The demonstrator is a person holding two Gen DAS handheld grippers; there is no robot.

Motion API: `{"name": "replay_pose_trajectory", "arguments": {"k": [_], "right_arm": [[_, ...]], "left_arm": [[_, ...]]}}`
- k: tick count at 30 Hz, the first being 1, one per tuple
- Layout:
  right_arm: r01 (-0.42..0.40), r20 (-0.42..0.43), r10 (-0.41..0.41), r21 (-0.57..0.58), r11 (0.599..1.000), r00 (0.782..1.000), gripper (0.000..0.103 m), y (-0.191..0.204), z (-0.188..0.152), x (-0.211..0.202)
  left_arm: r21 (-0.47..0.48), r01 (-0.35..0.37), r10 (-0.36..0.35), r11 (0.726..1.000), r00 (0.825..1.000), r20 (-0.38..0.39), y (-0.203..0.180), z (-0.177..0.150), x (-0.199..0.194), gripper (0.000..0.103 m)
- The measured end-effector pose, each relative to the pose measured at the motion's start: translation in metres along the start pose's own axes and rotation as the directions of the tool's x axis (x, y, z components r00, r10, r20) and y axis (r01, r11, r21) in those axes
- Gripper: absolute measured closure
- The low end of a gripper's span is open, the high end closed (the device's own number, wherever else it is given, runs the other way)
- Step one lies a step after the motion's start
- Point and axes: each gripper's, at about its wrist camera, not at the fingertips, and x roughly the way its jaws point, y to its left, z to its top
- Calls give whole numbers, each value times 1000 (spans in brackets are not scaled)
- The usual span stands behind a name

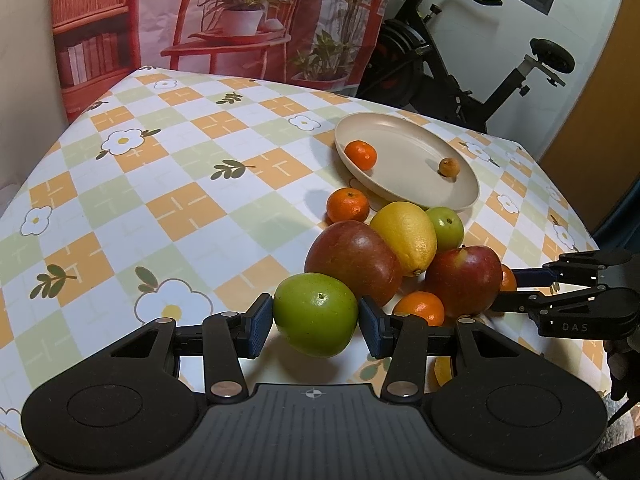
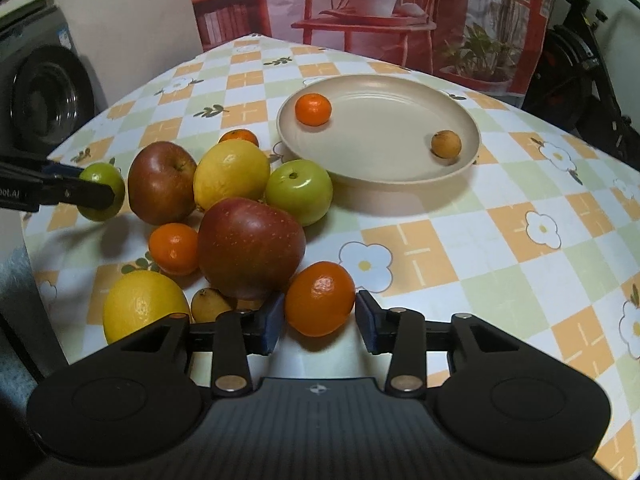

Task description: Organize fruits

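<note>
On the checkered tablecloth point(image 1: 192, 204), left claw point(image 1: 316, 318) grips a green apple point(image 1: 315, 314), right claw point(image 2: 319, 316) a tangerine point(image 2: 319, 298).

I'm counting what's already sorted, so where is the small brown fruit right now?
The small brown fruit lies inside the beige plate, against its right rim in the right wrist view, well apart from the mandarin at the plate's left side.

"das" on the right gripper point(image 1: 520, 286); "oot.ai" on the left gripper point(image 2: 108, 192)
</note>
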Motion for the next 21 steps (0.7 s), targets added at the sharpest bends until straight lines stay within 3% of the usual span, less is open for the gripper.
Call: {"name": "replay_pose_trajectory", "arguments": {"k": [12, 21], "right_arm": [[6, 76, -15, 123, 992, 997, 62, -19, -5, -19], [8, 180, -40, 173, 985, 983, 62, -34, 10, -49]], "left_arm": [[4, 5, -5, 1000, 1000, 20, -2, 5, -7, 53], [15, 16, -17, 1000, 996, 89, -9, 30, -26, 53]]}}
